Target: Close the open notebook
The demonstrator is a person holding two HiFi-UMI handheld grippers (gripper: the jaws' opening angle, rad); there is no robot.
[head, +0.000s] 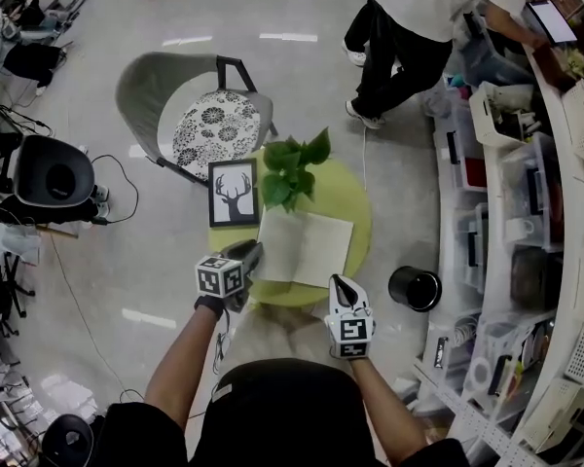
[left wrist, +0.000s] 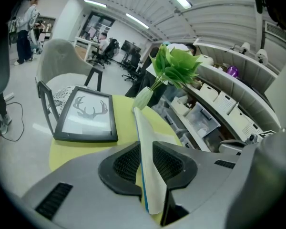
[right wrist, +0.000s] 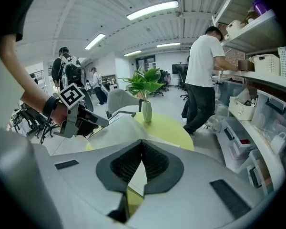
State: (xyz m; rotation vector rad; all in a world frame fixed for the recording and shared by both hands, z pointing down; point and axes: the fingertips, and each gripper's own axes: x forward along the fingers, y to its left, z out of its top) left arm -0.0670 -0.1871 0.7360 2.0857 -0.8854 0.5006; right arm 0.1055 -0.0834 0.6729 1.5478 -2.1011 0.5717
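Nearest: the wearer's dark top (head: 273, 407), with both forearms reaching out from it toward the table (head: 355, 202).
Table: small, round, yellow-green, standing on a glossy grey floor (head: 273, 66).
On table: a black picture frame (head: 233, 193) with an antler print sits at the back left. A leafy plant (head: 294, 168) in a pale vase (left wrist: 144, 98) is just beside it, and the notebook (head: 307, 246) lies in front of both.
Room: a grey chair (head: 146, 86) with a patterned cushion stands beyond the table, and a black bin (head: 414, 288) is on the floor to the right. Shelves (head: 555, 212) of white crates run along the right side, and a person (head: 419, 17) in a white top stands at them.
Left gripper (head: 256, 253): at the notebook's left edge, angled down. Its fingers (left wrist: 121, 166) are pinching the left leaf — the sheet runs edge-on between the pads.
Right gripper (head: 339, 282): at the table's near edge by the notebook's near right corner, angled down. Its fingers (right wrist: 155, 163) are pressed together with nothing between them. Contact with the page — cannot tell.
Notebook: open, with pale blank pages, in the middle of the table. The left leaf is lifted and bowed; the right leaf lies flat.
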